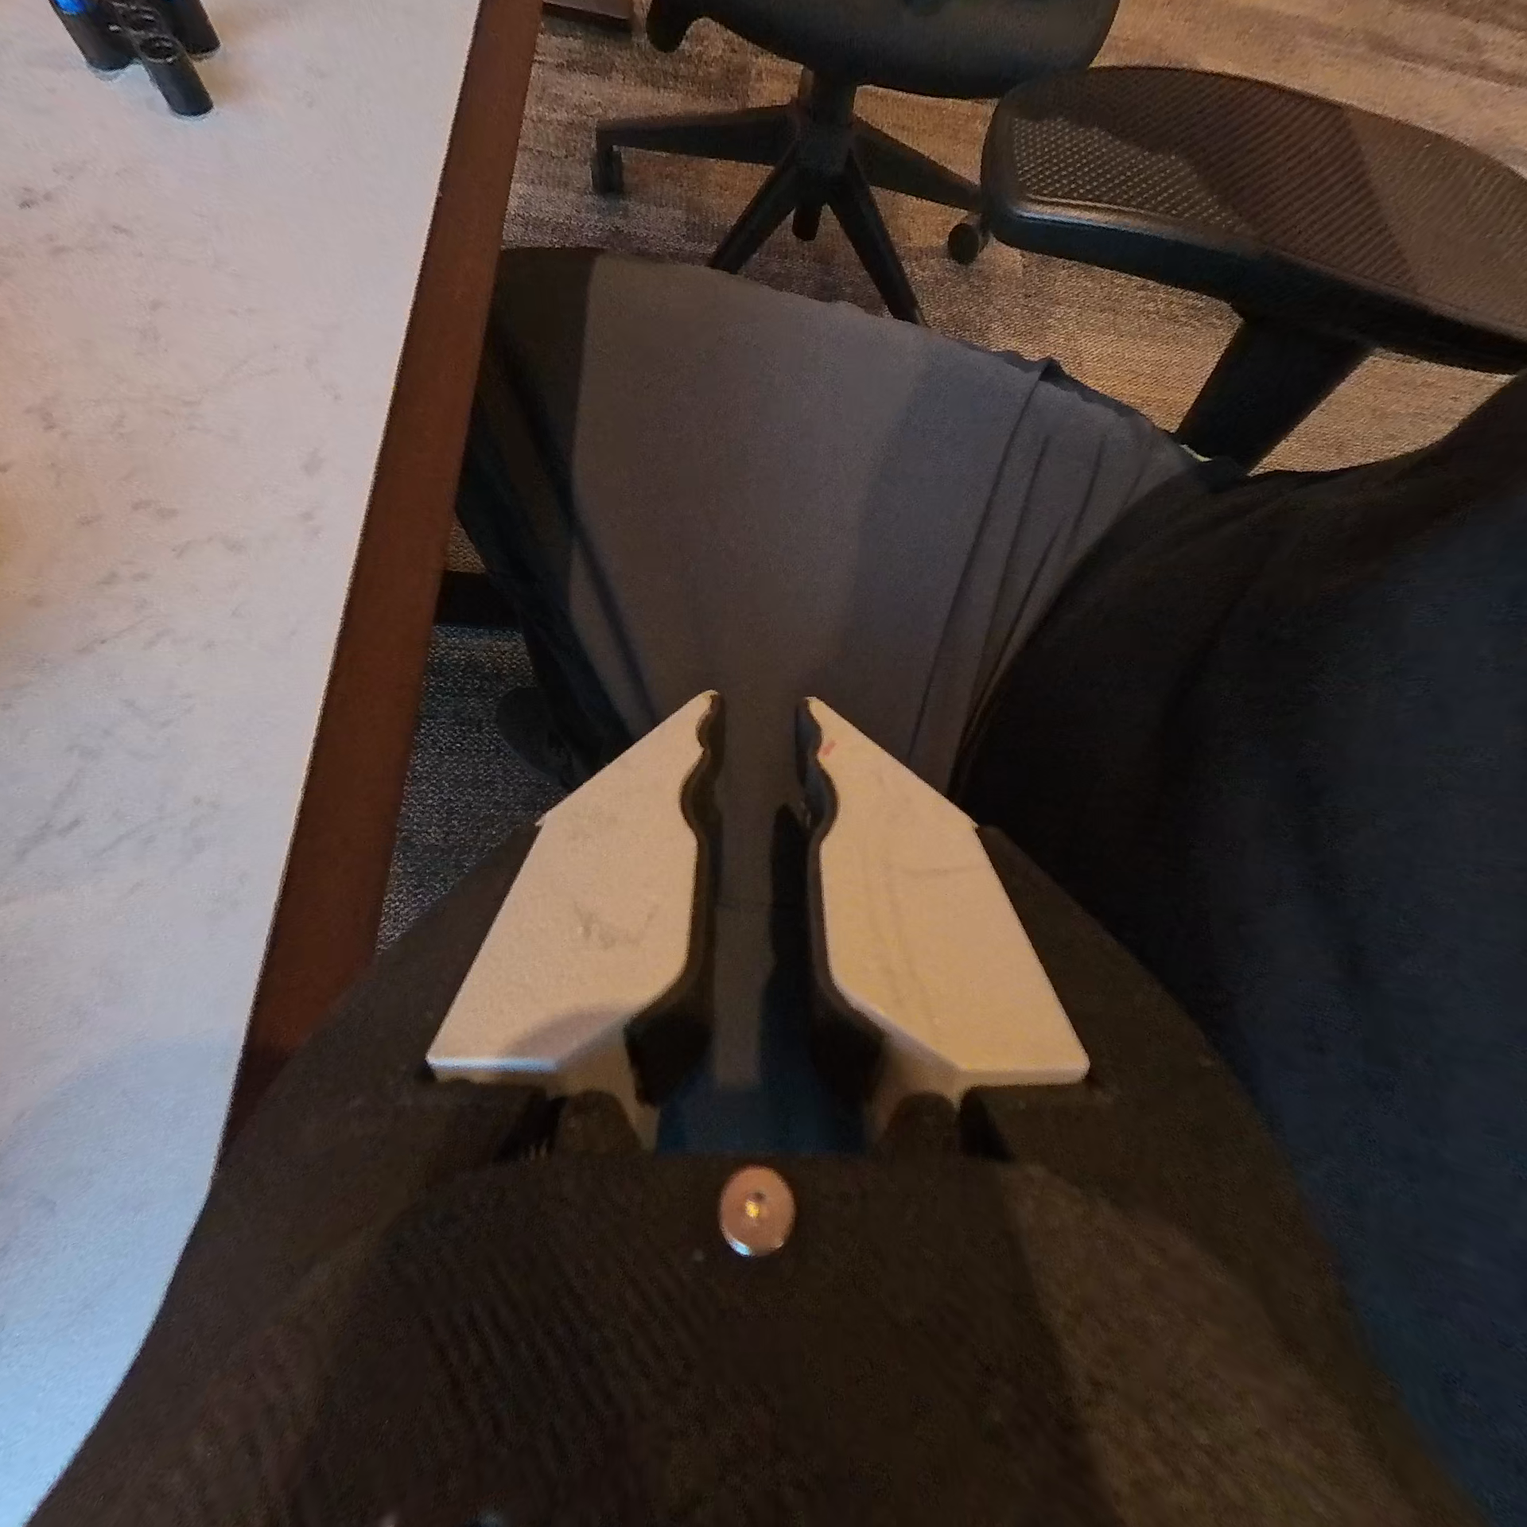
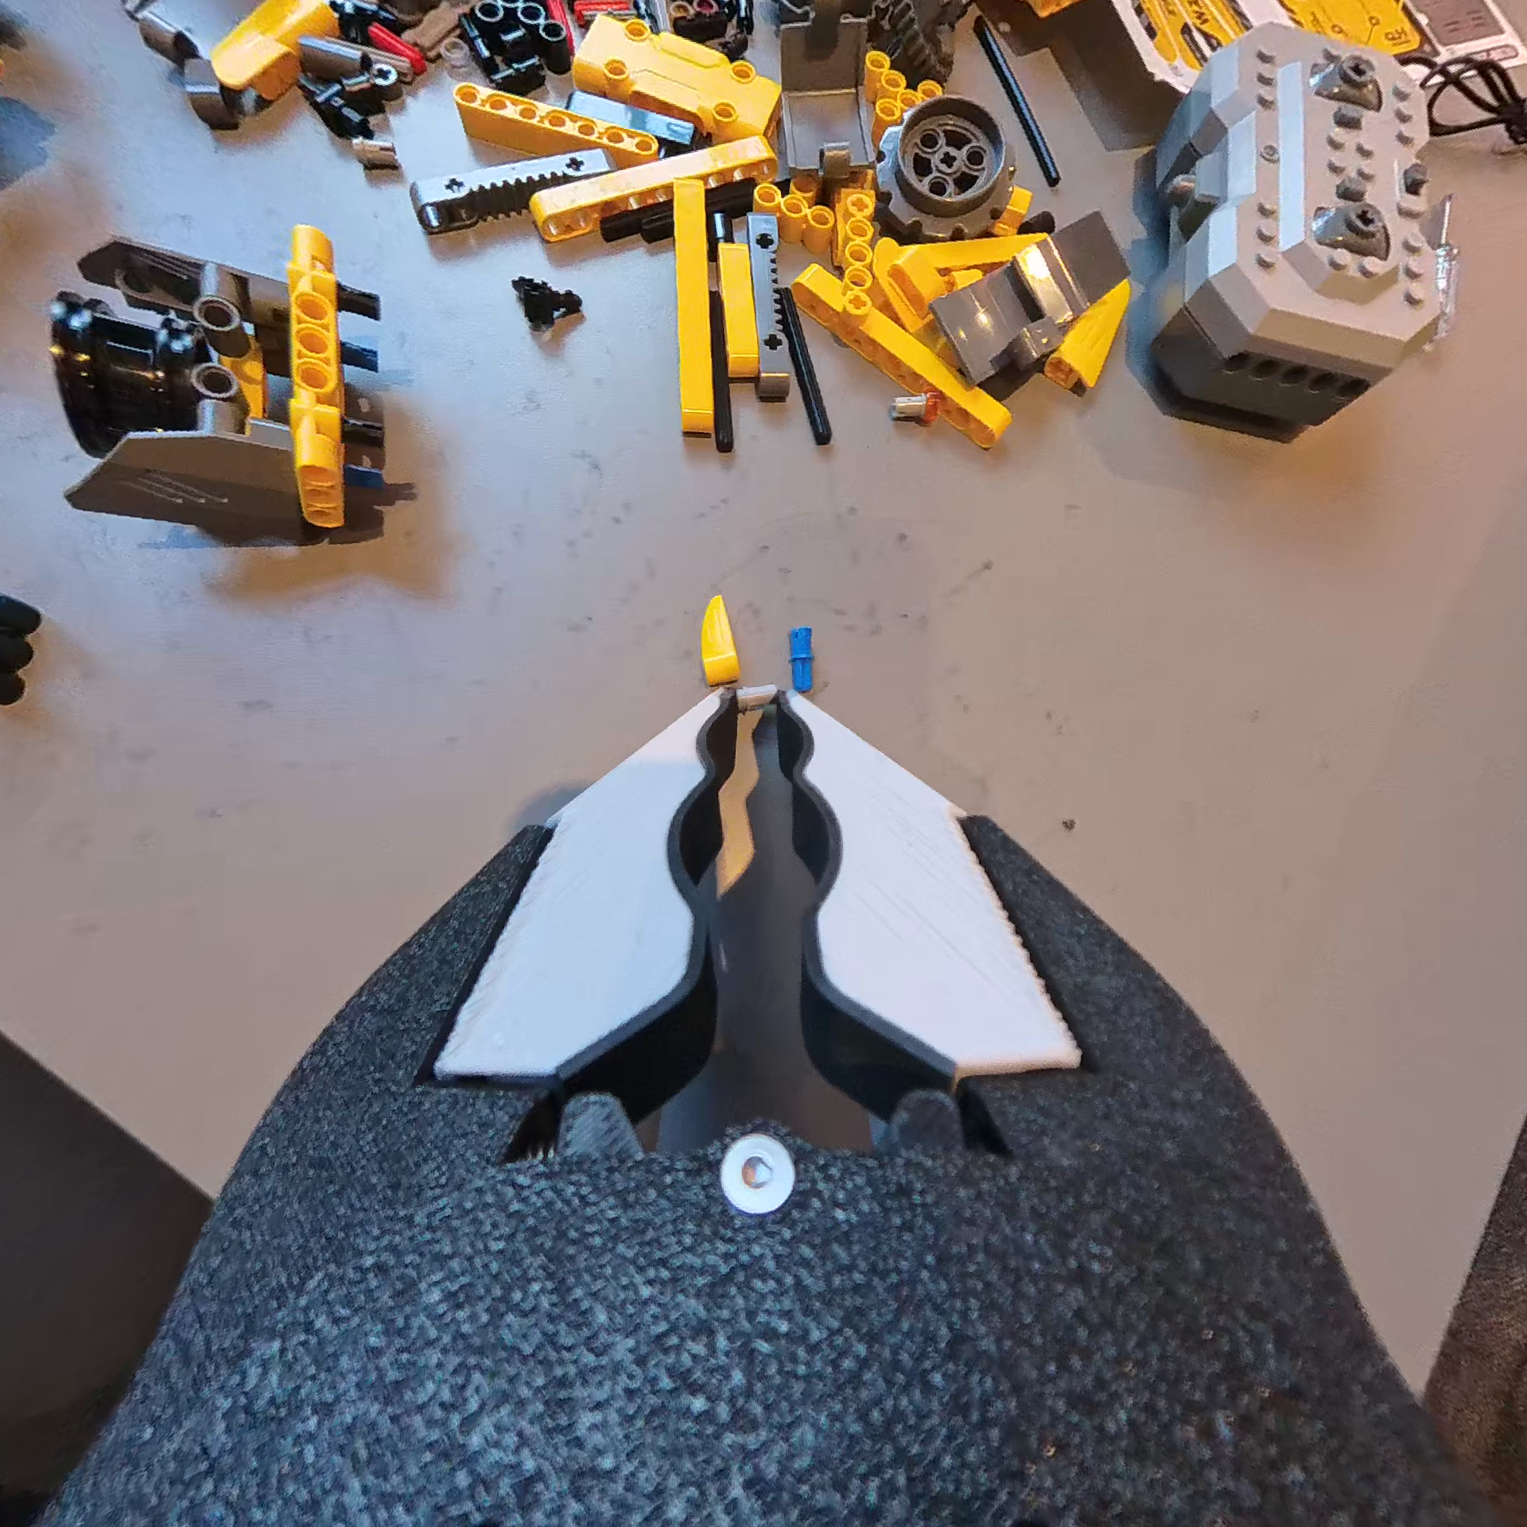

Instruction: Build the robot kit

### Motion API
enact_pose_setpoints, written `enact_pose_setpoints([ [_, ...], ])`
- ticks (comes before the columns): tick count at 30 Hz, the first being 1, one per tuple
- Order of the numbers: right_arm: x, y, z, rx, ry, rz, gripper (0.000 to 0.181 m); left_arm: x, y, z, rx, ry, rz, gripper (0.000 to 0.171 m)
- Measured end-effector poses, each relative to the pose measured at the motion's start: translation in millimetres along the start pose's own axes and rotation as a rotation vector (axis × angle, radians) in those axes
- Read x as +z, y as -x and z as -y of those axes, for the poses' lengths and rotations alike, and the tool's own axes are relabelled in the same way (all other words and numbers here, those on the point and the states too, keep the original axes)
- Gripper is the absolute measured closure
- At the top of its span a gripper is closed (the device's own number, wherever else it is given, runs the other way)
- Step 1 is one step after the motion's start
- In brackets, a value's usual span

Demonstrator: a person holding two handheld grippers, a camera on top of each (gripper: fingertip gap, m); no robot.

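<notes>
Right gripper (image 2: pixel 756 696) is pinched on a small grey pin (image 2: pixel 755 696), held crosswise right at the fingertips, low over the tan worktop (image 2: pixel 1157 702). Just beyond the tips lie a yellow claw piece (image 2: pixel 719 643) and, beside it to the right, a blue pin (image 2: pixel 800 658); cannot tell if the claw touches the grey pin. Farther toward the far edge sits a loose pile of building parts: yellow beams (image 2: pixel 692 306), grey toothed racks, black axles, a grey wheel hub (image 2: pixel 946 163). A grey motor block (image 2: pixel 1289 240) sits near the far right corner, printed sheets behind it. A part-built assembly (image 2: pixel 223 380) in black, grey and yellow stands well apart toward the left edge. Left gripper (image 1: pixel 758 702) is off the worktop, past its brown edge (image 1: pixel 397 578), fingers parted by a narrow gap with nothing between them, hanging over a person's grey trouser leg (image 1: pixel 785 496). Dark top (image 1: pixel 1322 744) to the right. Black office chairs (image 1: pixel 826 149) on carpet beyond. Black cylinders (image 1: pixel 165 58) at the worktop's far corner in the left wrist view.
</notes>
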State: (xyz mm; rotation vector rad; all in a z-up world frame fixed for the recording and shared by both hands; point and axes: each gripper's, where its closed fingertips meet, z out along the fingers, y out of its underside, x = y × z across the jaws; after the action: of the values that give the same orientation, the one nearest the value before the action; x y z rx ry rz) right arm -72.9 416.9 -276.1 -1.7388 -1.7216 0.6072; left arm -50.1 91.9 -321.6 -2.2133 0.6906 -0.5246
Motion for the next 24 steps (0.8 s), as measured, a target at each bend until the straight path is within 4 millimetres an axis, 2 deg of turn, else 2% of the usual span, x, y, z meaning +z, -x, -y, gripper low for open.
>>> enact_pose_setpoints([
  [3,-5,9,0,-0.017,-0.003,0.024,0.173,0,0,0,0.003,0.001,0.0,0.156],
  [9,-15,69,-7,-0.158,0.015,0.2,0.173,1,-1,0,0.003,0.003,0.0,0.156],
  [12,-17,82,-7,-0.236,0.023,0.192,0.173,2,-2,0,0.01,0.008,-0.002,0.156],
  [19,-20,77,-10,-0.227,0.042,0.159,0.166,2,-1,-1,0.014,0.014,0.008,0.156],
  [24,-24,71,-14,-0.155,0.038,0.098,0.171,1,-1,-2,0.012,0.014,0.01,0.156],
])
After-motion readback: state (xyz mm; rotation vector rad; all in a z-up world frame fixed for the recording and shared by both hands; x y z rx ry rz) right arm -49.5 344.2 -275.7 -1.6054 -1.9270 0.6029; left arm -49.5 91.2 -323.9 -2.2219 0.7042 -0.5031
